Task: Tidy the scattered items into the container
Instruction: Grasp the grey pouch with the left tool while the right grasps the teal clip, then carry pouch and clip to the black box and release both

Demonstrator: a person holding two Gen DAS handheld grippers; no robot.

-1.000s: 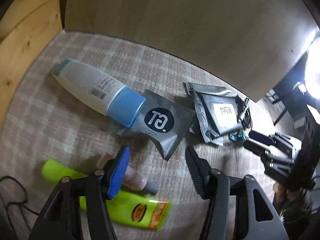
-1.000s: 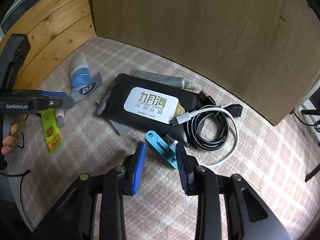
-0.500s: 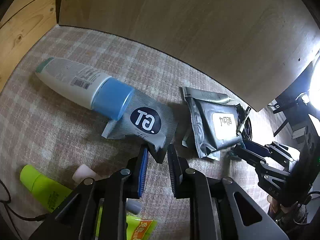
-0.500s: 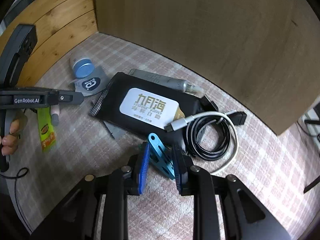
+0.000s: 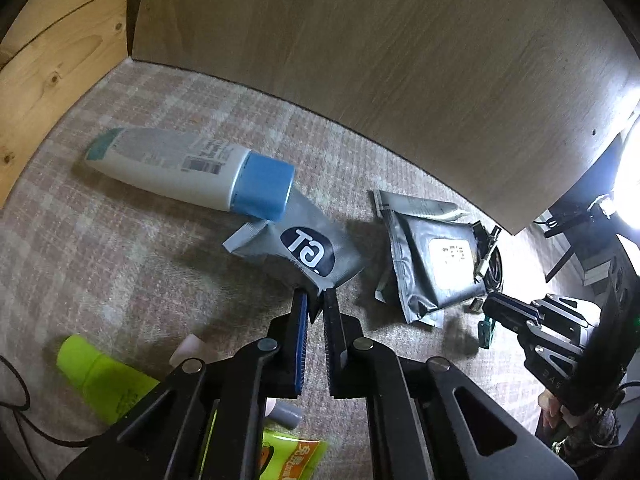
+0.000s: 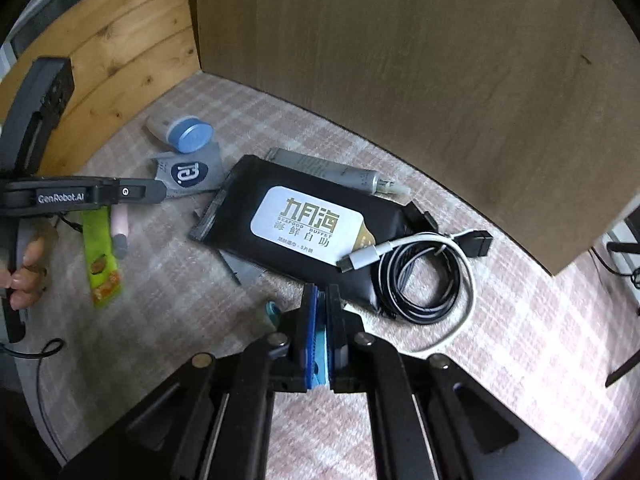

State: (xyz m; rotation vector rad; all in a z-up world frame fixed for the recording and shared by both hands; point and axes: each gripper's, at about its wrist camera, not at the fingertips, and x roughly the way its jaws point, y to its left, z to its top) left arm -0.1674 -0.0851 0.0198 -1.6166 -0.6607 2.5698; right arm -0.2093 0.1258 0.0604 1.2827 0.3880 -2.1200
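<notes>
**Both grippers pinched on items over the checked cloth**

Left wrist view: the left gripper (image 5: 316,304) has its two fingers drawn nearly together on the near corner of a grey sachet (image 5: 304,250) printed with a dark round logo. The sachet's far end lies against the blue cap of a white bottle (image 5: 188,168) lying on its side on the checked cloth (image 5: 120,264). A lime-green tube (image 5: 100,376) and a small pale pink stick (image 5: 188,350) lie near the bottom left, partly hidden behind the gripper body. To the right rests a black wipes pack (image 5: 436,264) with coiled cable at its far edge, and the right gripper (image 5: 490,308) shows beyond it, at a blue clip (image 5: 485,330). A brown board (image 5: 380,60) stands upright behind everything.

Right wrist view: the right gripper (image 6: 320,300) is closed tight on the blue clip (image 6: 319,352), which sits sandwiched between the finger pads. Just ahead lies the black wipes pack (image 6: 304,228), a grey tube (image 6: 332,172) tucked behind it, and a coiled cable (image 6: 428,276) with a white lead resting on the pack's right end. At left the left gripper (image 6: 162,192) reaches to the grey sachet (image 6: 188,172), with the white bottle (image 6: 180,132) behind and the lime-green tube (image 6: 100,256) below. No container can be identified in either view.
</notes>
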